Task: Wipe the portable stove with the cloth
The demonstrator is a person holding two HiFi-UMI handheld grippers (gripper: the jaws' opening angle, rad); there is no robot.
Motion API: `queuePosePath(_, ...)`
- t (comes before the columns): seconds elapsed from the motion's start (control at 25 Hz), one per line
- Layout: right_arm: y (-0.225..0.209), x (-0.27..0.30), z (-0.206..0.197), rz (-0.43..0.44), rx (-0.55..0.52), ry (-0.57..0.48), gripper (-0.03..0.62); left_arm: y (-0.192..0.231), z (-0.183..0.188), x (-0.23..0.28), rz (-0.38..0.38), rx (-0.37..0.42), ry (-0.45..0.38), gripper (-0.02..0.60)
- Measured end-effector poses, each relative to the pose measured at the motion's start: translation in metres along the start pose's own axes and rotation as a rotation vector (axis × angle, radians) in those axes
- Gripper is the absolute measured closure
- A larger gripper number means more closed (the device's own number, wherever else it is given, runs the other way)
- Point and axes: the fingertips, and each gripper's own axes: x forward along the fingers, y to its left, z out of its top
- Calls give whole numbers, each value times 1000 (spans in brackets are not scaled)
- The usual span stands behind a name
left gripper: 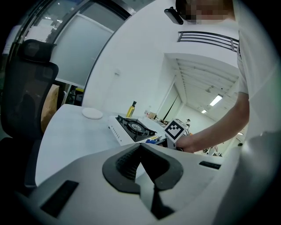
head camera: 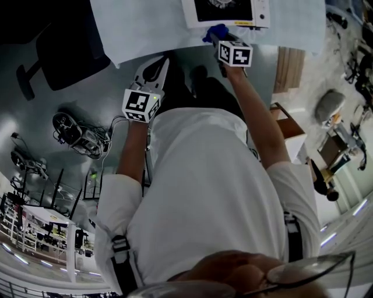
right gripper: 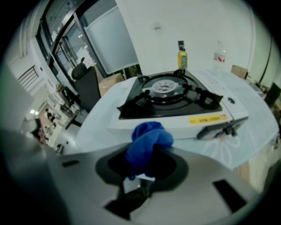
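The white portable stove [right gripper: 175, 99] with a black burner top stands on the white-covered table [right gripper: 99, 125]; it also shows in the head view [head camera: 227, 13] and the left gripper view [left gripper: 131, 127]. My right gripper [right gripper: 147, 165] is shut on a bunched blue cloth [right gripper: 147, 140], held just in front of the stove's near side, at the table's edge [head camera: 214, 32]. My left gripper [left gripper: 141, 151] is shut on nothing and hangs off the table, left of the stove and well back from it [head camera: 152, 73].
An oil bottle [right gripper: 181, 56] and a clear bottle [right gripper: 218, 57] stand behind the stove. A white plate [left gripper: 92, 113] lies further along the table. A black office chair [head camera: 64, 52] stands at the table's left end. A wooden crate [head camera: 288, 70] sits to the right.
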Motion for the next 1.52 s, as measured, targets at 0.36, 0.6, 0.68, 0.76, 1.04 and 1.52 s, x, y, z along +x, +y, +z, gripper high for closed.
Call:
queuePosePath(0.36, 32, 12, -3, 38, -35, 20, 476, 16, -4, -16, 36, -20, -14, 548)
queuePosePath(0.6, 56, 20, -5, 70, -59, 36, 477, 20, -3, -22, 49, -29, -24, 548)
queuePosePath(0.68, 66, 23, -6, 84, -73, 43, 476, 23, -3, -25, 54, -33, -28, 549)
queuePosePath(0.76, 75, 25, -7, 99, -89, 50, 477, 26, -1, -27, 59, -34, -32, 548)
queuePosePath(1.04, 96, 29, -7, 135, -148, 73, 477, 38, 5, -34, 84, -43, -55, 549)
queuePosePath(1.52, 135, 8, 6, 237, -278, 112, 476, 42, 21, -41, 105, -32, -91, 549)
